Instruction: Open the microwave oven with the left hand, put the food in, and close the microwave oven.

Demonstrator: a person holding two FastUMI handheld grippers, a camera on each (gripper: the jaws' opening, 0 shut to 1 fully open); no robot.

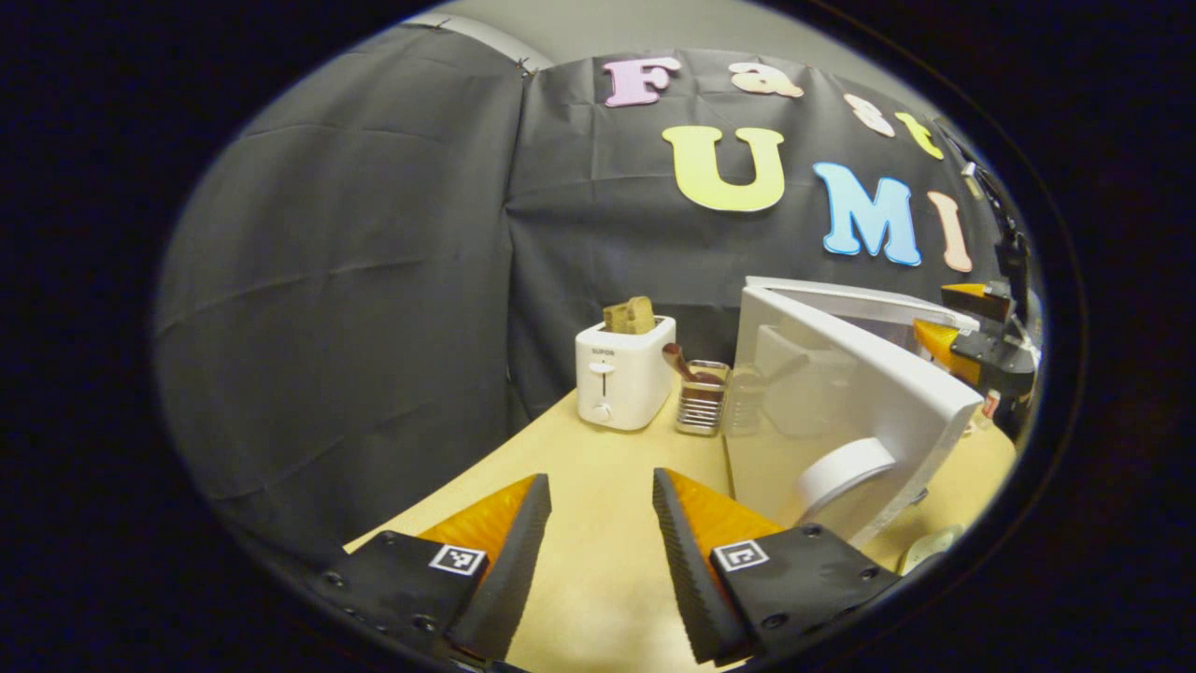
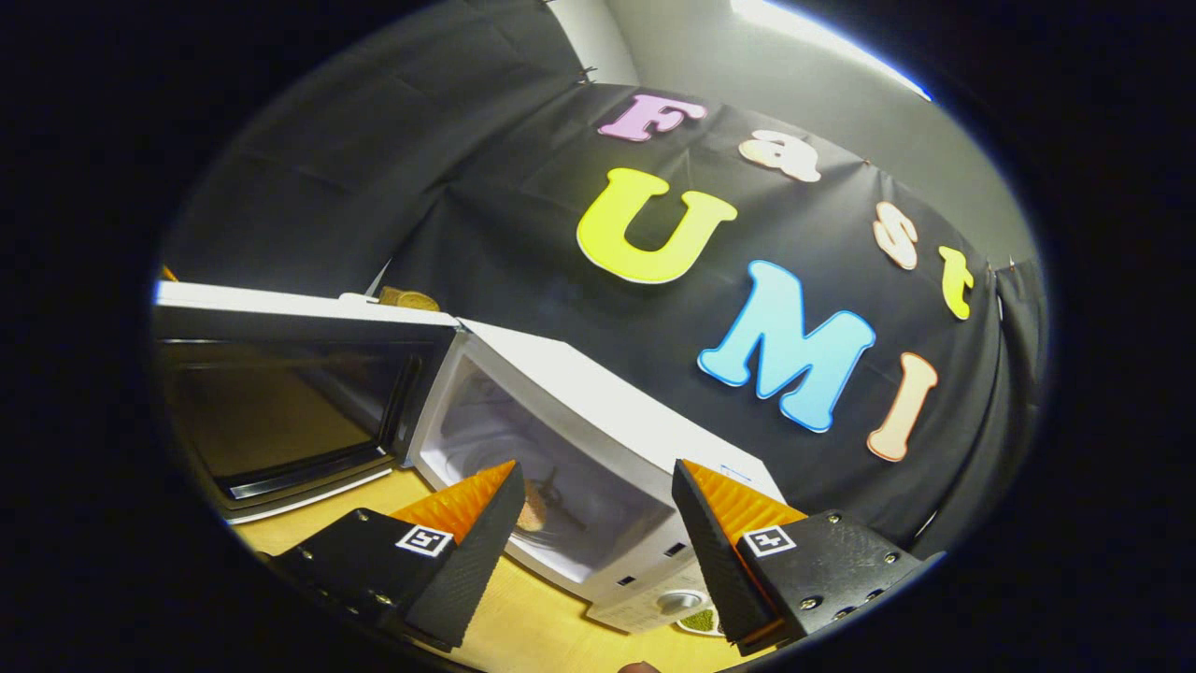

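Hovering above the pale wooden table (image 1: 598,561), the left gripper (image 1: 601,523) has its two fingers spread well apart with nothing between them. Just to its right in the left gripper view stands the microwave door (image 1: 869,402), swung open edge-on toward the camera, its round white knob (image 1: 846,472) low on the front face. Farther back on the table sits a white toaster (image 1: 621,374) with a slice of brown bread (image 1: 631,316) sticking out of its top slot. Beside the toaster, touching or nearly so, is a small metal holder (image 1: 703,397) with a dark utensil leaning in it. At the far right edge of this view the right gripper (image 1: 972,341) shows beyond the door, too small to read its fingers there.

In the right gripper view, the right gripper (image 2: 598,509) also has its fingers wide apart and empty, held just in front of the microwave (image 2: 598,421). The oven cavity is open, and the food (image 2: 534,509), a small brownish piece, lies inside on the cavity floor, partly hidden behind the left finger. The dark-glassed door hangs open to the left. A control knob (image 2: 679,601) shows at the oven's lower right corner.
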